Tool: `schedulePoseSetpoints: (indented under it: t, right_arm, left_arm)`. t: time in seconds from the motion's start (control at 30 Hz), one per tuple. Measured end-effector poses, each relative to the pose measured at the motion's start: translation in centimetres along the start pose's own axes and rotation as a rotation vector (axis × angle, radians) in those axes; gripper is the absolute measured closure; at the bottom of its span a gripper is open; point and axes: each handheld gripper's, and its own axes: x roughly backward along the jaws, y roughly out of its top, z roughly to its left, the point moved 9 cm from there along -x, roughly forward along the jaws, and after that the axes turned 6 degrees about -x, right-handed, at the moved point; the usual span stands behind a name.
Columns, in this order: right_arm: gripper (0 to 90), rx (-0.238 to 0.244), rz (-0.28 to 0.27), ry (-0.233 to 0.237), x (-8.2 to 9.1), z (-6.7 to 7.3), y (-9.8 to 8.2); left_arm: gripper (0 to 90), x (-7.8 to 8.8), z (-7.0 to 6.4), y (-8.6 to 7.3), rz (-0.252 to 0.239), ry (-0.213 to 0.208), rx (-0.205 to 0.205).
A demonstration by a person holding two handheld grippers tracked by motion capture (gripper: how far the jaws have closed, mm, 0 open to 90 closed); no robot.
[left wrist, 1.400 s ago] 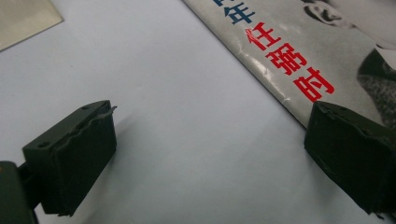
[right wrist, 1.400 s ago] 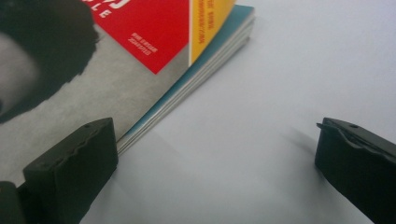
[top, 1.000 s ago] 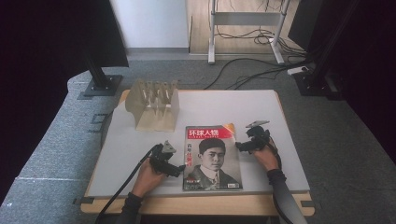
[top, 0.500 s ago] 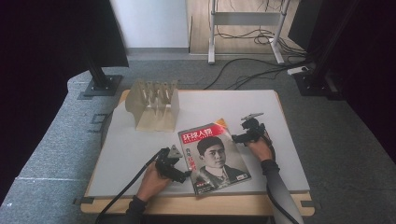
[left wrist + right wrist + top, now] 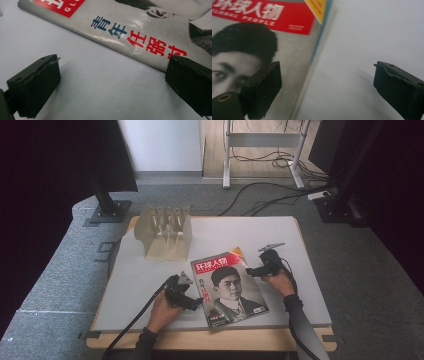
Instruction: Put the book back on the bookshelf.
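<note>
Grey carpet surrounds a white-topped bench (image 5: 150, 275) with a pale wooden front edge, and black cables trail across the floor beyond it near a white metal frame (image 5: 260, 150). On the bench lies a glossy magazine (image 5: 227, 287) with a red title band and a portrait on its grey cover, turned a little askew and flat on the white surface. It sits between the two grippers. The left gripper (image 5: 192, 302), black and held in the person's left hand (image 5: 162, 310), rests low at the magazine's near left edge; in the left gripper view its fingers (image 5: 37, 87) stand wide apart with nothing between them but bare bench, and the magazine's edge with blue and red characters (image 5: 140, 37) lies just ahead of them, meeting the tip of the far finger. The right gripper (image 5: 252, 270), held in the right hand (image 5: 277, 280), sits at the magazine's right edge; in the right gripper view its fingers (image 5: 262, 92) are likewise spread wide, one over the cover (image 5: 262, 40) and the other over bare bench, straddling the edge. Beyond the left gripper, well apart toward the far side, stands a pale translucent slotted rack (image 5: 165, 232).
</note>
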Motion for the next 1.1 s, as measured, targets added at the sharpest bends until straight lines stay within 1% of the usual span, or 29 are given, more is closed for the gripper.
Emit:
schedulePoseSetpoints:
  t: [0.03, 0.07, 0.1, 0.13, 0.17, 0.2, 0.23, 0.27, 0.3, 0.33, 0.37, 0.43, 0.47, 0.53, 0.63, 0.67, 0.7, 0.73, 0.77, 0.8, 0.83, 0.93, 1.03, 1.07, 1.1]
  right_arm:
    - [7.7, 0.0, 0.0, 0.0, 0.0, 0.0, 0.0]
    - [8.5, 0.004, 0.001, 0.014, -0.1, 0.4, 0.1]
    - [12.1, 0.008, 0.006, 0.043, -0.3, 1.2, 0.3]
    - [12.9, 0.011, 0.013, 0.049, -0.5, 1.5, 0.3]
    - [12.9, 0.011, 0.013, 0.049, -0.5, 1.5, 0.3]
    - [14.1, 0.01, 0.024, 0.058, -1.0, 2.1, 0.5]
    - [14.1, 0.01, 0.024, 0.058, -1.0, 2.1, 0.5]
    - [16.9, 0.008, 0.031, 0.068, -1.6, 2.5, 0.6]
    - [18.1, 0.007, 0.033, 0.074, -1.9, 2.7, 0.7]
    - [18.1, 0.007, 0.033, 0.074, -1.9, 2.7, 0.7]
    - [20.0, 0.003, 0.027, 0.071, -2.3, 3.0, 1.0]
    - [22.7, 0.0, 0.022, 0.079, -2.5, 3.1, 1.3]
    - [22.9, -0.005, 0.02, 0.086, -2.7, 3.3, 1.5]
    - [22.9, -0.01, 0.019, 0.079, -2.8, 3.3, 1.6]
    - [25.3, -0.035, 0.006, 0.094, -2.6, 3.1, 1.5]
    - [26.1, -0.057, 0.001, 0.11, -2.4, 3.1, 1.4]
    - [26.1, -0.057, 0.001, 0.11, -2.4, 3.1, 1.4]
    - [28.3, -0.093, -0.011, 0.141, -2.1, 2.9, 1.2]
    - [28.6, -0.101, -0.008, 0.151, -2.0, 2.9, 1.1]
    - [28.6, -0.101, -0.008, 0.151, -2.0, 2.9, 1.1]
    - [28.8, -0.098, -0.002, 0.162, -1.6, 3.0, 0.7]
    - [28.7, -0.09, 0.007, 0.163, -1.2, 3.2, 0.3]
    - [29.5, -0.078, 0.016, 0.17, -0.5, 3.6, -0.4]
    - [31.8, -0.08, 0.017, 0.2, 0.0, 4.1, -0.8]
    - [31.8, -0.08, 0.017, 0.2, 0.0, 4.1, -0.8]
  left_arm:
    - [0.0, 0.0, 0.0, 0.0, 0.0, 0.0, 0.0]
    - [0.0, 0.0, 0.0, 0.0, -0.001, 0.002, 0.001]
    - [0.0, 0.0, 0.0, 0.0, 0.0, 0.004, 0.001]
    - [0.0, 0.0, 0.0, 0.0, 0.0, 0.004, 0.001]
    - [0.0, 0.0, 0.0, 0.0, 0.0, 0.005, 0.001]
    - [0.0, 0.0, 0.0, 0.0, 0.0, 0.005, 0.001]
    - [0.0, 0.0, 0.0, 0.0, 0.0, 0.005, 0.001]
    - [0.0, 0.0, 0.0, 0.0, 0.0, 0.005, 0.001]
    - [0.0, 0.0, 0.0, 0.0, 0.0, 0.005, 0.001]
    - [0.0, 0.0, 0.0, 0.0, 0.0, 0.005, 0.001]
    - [0.0, 0.0, 0.0, 0.0, 0.001, 0.005, 0.001]
    - [0.0, 0.0, 0.0, 0.0, 0.001, 0.006, 0.002]
    - [0.0, 0.0, 0.0, 0.0, 0.001, 0.006, 0.002]
    - [0.0, -0.1, 0.0, 0.0, 0.002, 0.006, 0.002]
    - [0.0, -0.1, 0.0, 0.0, 0.002, 0.007, 0.002]
    - [0.0, -0.1, 0.0, 0.0, 0.002, 0.007, 0.002]
    - [0.0, -0.1, 0.0, 0.0, 0.002, 0.007, 0.002]
    - [0.0, -0.1, 0.0, 0.0, 0.002, 0.007, 0.002]
    - [0.0, -0.1, 0.0, 0.0, 0.002, 0.007, 0.003]
    - [0.0, -0.1, 0.0, 0.0, 0.002, 0.007, 0.003]
    - [0.0, -0.1, 0.0, 0.0, 0.002, 0.007, 0.003]
    - [0.0, -0.1, 0.0, 0.0, 0.002, 0.007, 0.003]
    - [0.0, -0.1, 0.0, 0.0, 0.002, 0.008, 0.003]
    - [0.0, -0.1, 0.0, 0.0, 0.003, 0.008, 0.003]
    - [0.0, -0.1, 0.0, 0.0, 0.003, 0.008, 0.003]
